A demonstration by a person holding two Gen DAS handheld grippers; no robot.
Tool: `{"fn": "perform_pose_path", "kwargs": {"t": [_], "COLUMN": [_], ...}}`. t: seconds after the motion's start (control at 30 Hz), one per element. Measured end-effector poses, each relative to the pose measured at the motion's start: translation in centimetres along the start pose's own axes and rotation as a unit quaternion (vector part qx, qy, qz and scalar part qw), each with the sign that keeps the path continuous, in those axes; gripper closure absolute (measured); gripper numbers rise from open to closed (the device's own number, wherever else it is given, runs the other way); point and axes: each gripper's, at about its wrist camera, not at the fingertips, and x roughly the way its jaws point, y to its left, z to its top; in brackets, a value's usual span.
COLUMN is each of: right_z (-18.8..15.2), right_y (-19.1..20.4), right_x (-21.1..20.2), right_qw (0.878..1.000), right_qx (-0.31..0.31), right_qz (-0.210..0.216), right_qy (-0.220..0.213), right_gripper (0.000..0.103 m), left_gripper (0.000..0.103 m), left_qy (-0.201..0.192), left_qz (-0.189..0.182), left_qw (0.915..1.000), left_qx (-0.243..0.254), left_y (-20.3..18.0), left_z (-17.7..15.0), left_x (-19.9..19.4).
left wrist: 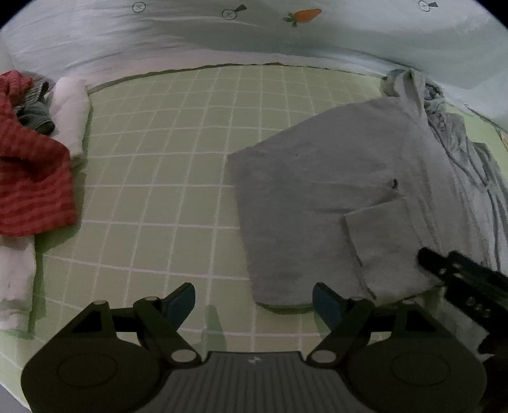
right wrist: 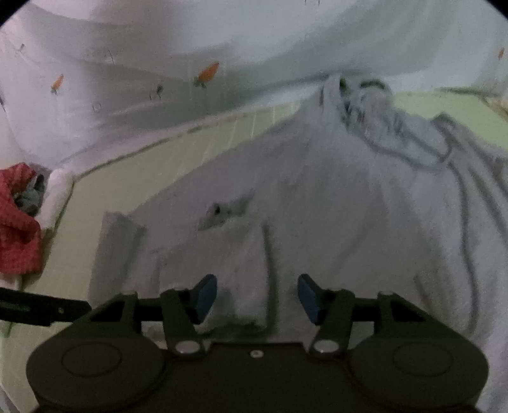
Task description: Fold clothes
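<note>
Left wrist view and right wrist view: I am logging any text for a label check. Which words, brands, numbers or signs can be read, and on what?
No readable words or numbers.
Left gripper: small pale mark on its body, too small to read.
White sheet: printed carrots and circled crosses, no lettering.

A green grid-patterned mat (left wrist: 165, 178) lies against pale carrot-printed fabric (left wrist: 304, 15), perhaps a bedsheet.

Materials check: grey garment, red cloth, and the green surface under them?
Grey garment: looks like soft matte fleece or sweatshirt knit, with thick folds and a fuzzy face. Red cloth: probably woven or waffle cotton, with a ribbed stripe texture. Green surface: looks like a flat matte grid-printed sheet or mat; material unclear.
</note>
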Motion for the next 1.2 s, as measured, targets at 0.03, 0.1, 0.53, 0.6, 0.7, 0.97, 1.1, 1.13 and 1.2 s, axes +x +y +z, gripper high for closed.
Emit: {"fn": "perform_pose_path", "kwargs": {"t": [0.03,0.1,0.53,0.6,0.7,0.97,1.1,1.13,1.2], "right_z": [-0.1,-0.2,1.6,2.6,4.1,8.5,10.1,10.3,10.7], "right_y": [0.1,0.2,-1.2,-2.0,-3.3,-8.7,-12.5,-13.4,-15.2], "right_x": [0.2,0.6,-2.3,-3.1,-4.7,-8.5,-9.1,-9.2,-9.2], "right_qw": [1.0,1.0,0.997,0.995,0.993,0.989,0.989,0.988,0.987], "right_qx": [0.002,0.002,0.002,0.022,0.03,0.015,0.037,0.043,0.052], "right_qz": [0.0,0.003,0.063,0.078,0.091,0.094,0.081,0.079,0.074], "right_qy": [0.002,0.005,-0.038,-0.051,-0.072,-0.112,-0.121,-0.124,-0.13], "right_gripper": [0.047,0.054,0.093,0.094,0.094,0.094,0.094,0.094,0.094], "left_gripper": [0.021,0.021,0.021,0.021,0.021,0.021,0.021,0.021,0.021], "left_qy": [0.001,0.002,-0.021,-0.023,-0.027,-0.038,-0.031,-0.034,-0.032], "left_qz": [-0.001,-0.001,-0.004,-0.003,0.0,0.001,0.01,0.012,0.016], "left_qw": [1.0,1.0,0.9997,0.9997,0.9995,0.9969,0.997,0.9969,0.9968], "left_qx": [0.001,-0.004,-0.008,-0.008,-0.018,-0.069,-0.07,-0.07,-0.072], "left_y": [0.2,0.5,-1.5,-2.4,-3.8,-8.1,-10.4,-10.9,-11.4], "left_z": [-0.1,-0.3,-0.5,-0.7,-0.8,-1.2,-1.6,-1.8,-1.8], "left_x": [0.0,0.0,-1.8,-2.2,-3.1,-4.8,-4.7,-4.8,-4.4]}}
